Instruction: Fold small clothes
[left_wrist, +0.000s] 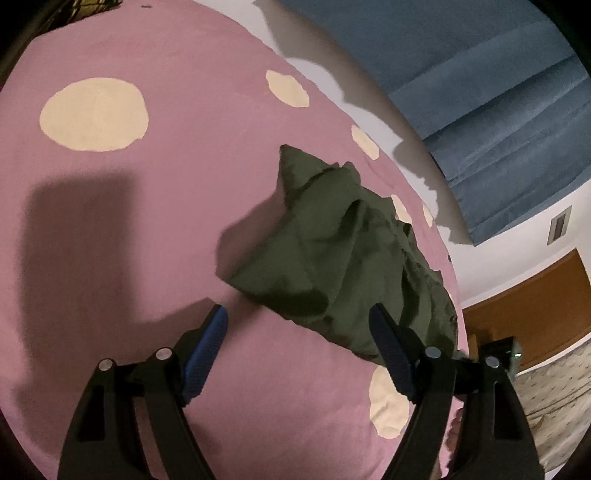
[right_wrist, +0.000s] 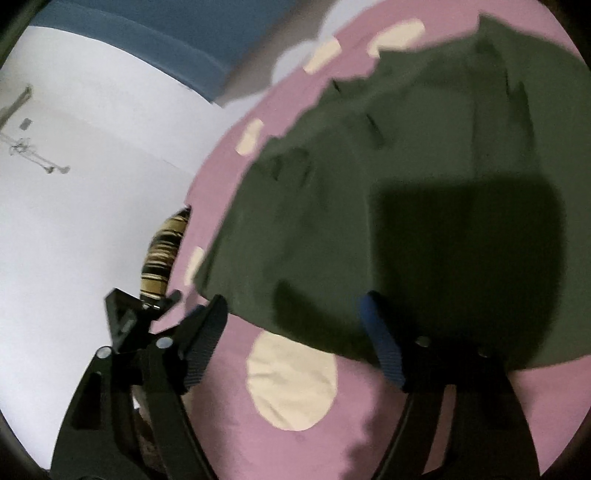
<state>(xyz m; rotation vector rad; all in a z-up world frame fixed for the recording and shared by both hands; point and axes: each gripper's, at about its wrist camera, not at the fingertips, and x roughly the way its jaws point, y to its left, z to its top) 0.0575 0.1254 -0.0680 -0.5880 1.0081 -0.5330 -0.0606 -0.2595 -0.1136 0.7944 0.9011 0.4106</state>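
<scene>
A small dark olive-green garment (left_wrist: 343, 254) lies crumpled on a pink bed sheet with cream dots (left_wrist: 147, 221). My left gripper (left_wrist: 299, 314) is open, its blue-padded fingers just short of the garment's near edge, holding nothing. In the right wrist view the same garment (right_wrist: 388, 177) fills the upper right, partly in shadow. My right gripper (right_wrist: 293, 301) is open over the garment's near edge, with nothing between its pads.
A blue curtain (left_wrist: 480, 92) hangs beyond the bed's far edge, with white wall and brown wood trim (left_wrist: 535, 314) to the right. A striped yellow-black item (right_wrist: 162, 251) sits at the bed's left edge. White wall (right_wrist: 92, 221) lies beyond.
</scene>
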